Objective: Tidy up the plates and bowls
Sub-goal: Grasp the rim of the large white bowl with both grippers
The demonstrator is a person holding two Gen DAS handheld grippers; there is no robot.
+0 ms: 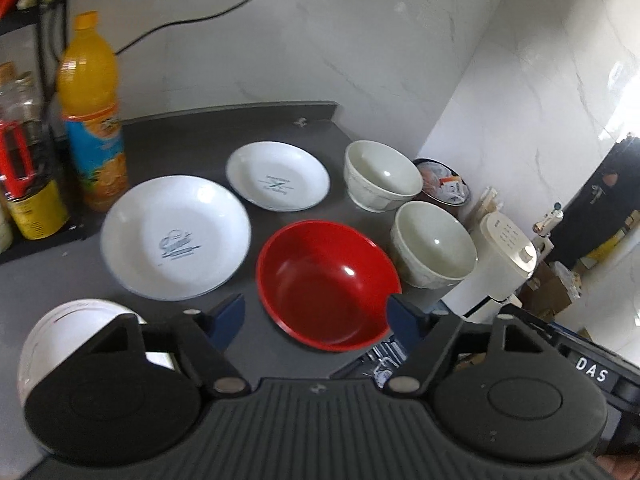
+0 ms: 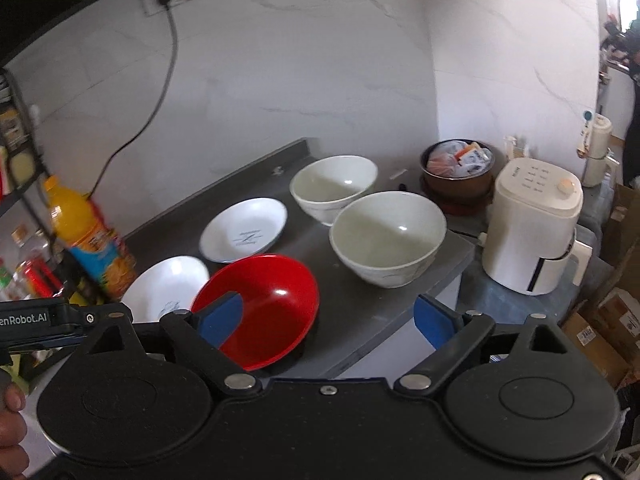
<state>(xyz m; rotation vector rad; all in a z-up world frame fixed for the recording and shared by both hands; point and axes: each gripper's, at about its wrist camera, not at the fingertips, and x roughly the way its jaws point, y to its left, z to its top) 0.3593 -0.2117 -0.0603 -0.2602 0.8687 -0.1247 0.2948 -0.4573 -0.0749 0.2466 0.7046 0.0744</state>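
A red bowl sits at the front of the dark grey counter. Two white plates with blue print lie left of it, the larger one nearer and the smaller farther back. Two cream bowls stand on the right, one near the counter's edge and one behind it. My left gripper hangs open above the red bowl's near rim. My right gripper is open too, over the red bowl's right side, holding nothing.
An orange juice bottle and jars on a black rack stand at the left. A white air fryer and a brown pot of packets sit right of the counter. A white rounded object lies near left.
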